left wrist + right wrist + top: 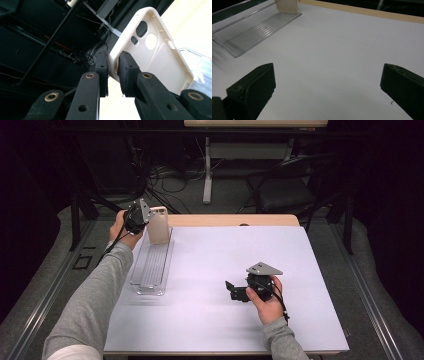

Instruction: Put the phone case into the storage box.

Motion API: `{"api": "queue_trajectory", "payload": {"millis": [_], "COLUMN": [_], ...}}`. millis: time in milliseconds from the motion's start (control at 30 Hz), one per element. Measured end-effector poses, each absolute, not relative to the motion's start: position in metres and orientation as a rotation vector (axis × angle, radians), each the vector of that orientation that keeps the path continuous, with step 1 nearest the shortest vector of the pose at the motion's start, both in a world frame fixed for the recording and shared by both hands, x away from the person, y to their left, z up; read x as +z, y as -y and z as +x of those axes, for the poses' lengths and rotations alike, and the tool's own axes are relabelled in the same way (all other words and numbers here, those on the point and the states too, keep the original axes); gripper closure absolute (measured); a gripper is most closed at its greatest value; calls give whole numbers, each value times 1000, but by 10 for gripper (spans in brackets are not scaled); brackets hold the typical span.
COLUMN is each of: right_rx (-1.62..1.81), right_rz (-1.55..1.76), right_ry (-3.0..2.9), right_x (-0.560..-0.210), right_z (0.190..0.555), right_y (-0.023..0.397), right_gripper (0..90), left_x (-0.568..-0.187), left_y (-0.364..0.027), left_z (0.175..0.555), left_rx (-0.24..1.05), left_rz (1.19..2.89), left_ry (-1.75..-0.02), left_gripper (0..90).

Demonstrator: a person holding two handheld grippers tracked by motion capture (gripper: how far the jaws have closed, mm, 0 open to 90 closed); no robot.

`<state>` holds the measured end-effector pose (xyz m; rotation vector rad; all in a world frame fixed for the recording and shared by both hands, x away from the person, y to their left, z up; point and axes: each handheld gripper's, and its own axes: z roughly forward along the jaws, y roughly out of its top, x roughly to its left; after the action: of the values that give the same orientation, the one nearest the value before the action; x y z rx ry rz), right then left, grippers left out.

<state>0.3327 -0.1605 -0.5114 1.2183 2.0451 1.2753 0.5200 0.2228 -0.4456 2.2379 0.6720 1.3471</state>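
A: Where's the phone case (pixel 160 57)?

B: Pinched by its rim in the left gripper (pixel 113 72), jaws nearly shut; it's upright at the far end of the clear tray (pixel 150 270).

A: And the right gripper (pixel 327 82)?

B: Wide open, empty, over the table (pixel 210 270) (idle, I'd say); next likely means seating the case, then releasing.

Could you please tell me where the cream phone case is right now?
In the high view the phone case stands at the table's far left, pinched by the left claw over the far end of the clear tray.
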Motion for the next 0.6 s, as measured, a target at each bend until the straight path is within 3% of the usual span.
{"api": "queue_trajectory", "payload": {"millis": [600], "right_rx": [1264], "right_rz": [1217], "right_ry": [-2052], "right_x": [-513], "right_z": [333], "right_y": [159], "right_gripper": [0], "left_x": [-448], "left_y": [-229], "left_z": [524], "left_rx": [1386], "left_rz": [2288], "left_ry": [-560], "left_gripper": [790]}}
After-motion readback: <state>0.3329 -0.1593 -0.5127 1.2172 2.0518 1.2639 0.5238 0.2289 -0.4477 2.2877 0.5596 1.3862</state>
